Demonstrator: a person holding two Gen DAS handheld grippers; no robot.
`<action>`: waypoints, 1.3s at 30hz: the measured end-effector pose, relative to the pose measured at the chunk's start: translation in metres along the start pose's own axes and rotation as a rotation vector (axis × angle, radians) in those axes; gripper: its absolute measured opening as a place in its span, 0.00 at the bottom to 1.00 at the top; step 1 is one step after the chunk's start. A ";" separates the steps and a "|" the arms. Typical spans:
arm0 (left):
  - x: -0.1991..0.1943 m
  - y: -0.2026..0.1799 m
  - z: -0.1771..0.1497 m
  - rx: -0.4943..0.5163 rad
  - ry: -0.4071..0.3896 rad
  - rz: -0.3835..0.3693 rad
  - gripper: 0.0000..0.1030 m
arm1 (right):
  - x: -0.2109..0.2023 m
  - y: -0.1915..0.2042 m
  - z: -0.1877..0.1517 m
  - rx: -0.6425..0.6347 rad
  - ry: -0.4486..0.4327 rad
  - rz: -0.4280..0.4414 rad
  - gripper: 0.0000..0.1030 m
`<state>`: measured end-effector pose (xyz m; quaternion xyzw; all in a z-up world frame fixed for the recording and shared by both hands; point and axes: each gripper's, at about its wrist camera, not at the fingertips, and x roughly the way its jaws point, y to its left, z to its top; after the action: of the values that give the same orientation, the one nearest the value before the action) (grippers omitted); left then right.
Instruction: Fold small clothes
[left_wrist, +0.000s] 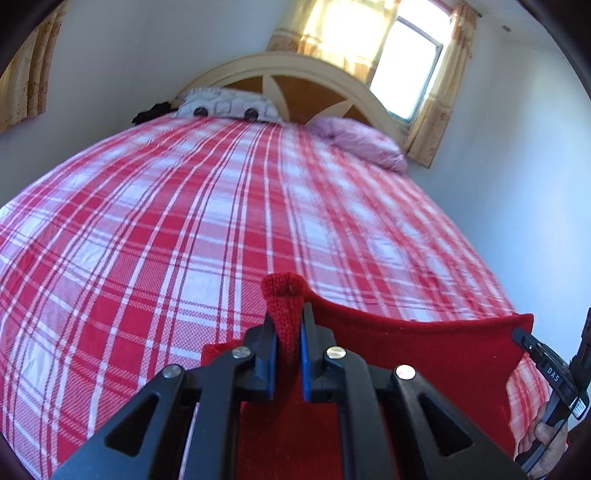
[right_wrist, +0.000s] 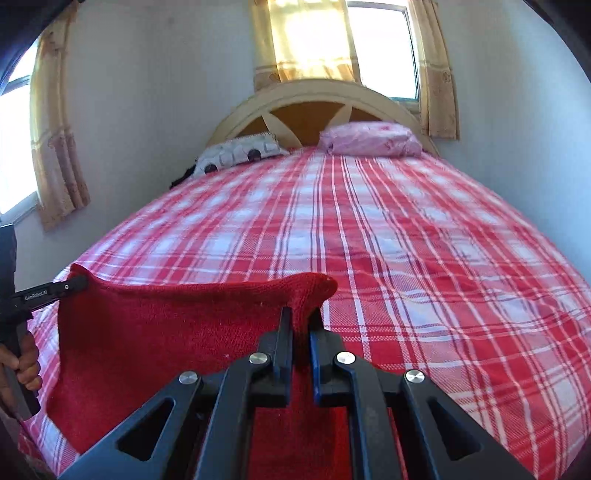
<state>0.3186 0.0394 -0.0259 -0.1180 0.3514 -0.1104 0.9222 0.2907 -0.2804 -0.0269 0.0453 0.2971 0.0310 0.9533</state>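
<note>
A red knitted garment (left_wrist: 424, 350) hangs stretched between my two grippers above the near end of the bed. My left gripper (left_wrist: 287, 314) is shut on its left top corner, which bunches up between the fingers. My right gripper (right_wrist: 301, 314) is shut on the right top corner of the garment (right_wrist: 166, 332). In the left wrist view the right gripper (left_wrist: 524, 338) shows at the far right edge, clamped on the cloth. In the right wrist view the left gripper (right_wrist: 79, 282) shows at the left edge, clamped on the other corner. The garment's lower part is hidden behind the grippers.
The bed has a red and white plaid sheet (left_wrist: 221, 221). At its head lie a white patterned pillow (left_wrist: 225, 105) and a pink pillow (left_wrist: 354, 142) against a cream headboard (right_wrist: 314, 96). Walls flank both sides; a curtained window (right_wrist: 380, 48) is behind.
</note>
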 end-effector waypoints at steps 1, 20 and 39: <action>0.008 0.001 -0.001 -0.003 0.015 0.009 0.10 | 0.008 -0.001 0.000 -0.002 0.011 -0.005 0.07; 0.078 0.019 -0.022 -0.029 0.176 0.115 0.18 | 0.113 -0.032 -0.028 0.041 0.299 -0.117 0.07; -0.040 0.043 -0.038 0.025 0.087 0.134 0.74 | -0.049 -0.003 -0.052 0.099 0.085 0.052 0.11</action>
<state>0.2689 0.0859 -0.0416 -0.0778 0.3970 -0.0577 0.9127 0.2212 -0.2837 -0.0420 0.0987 0.3373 0.0428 0.9352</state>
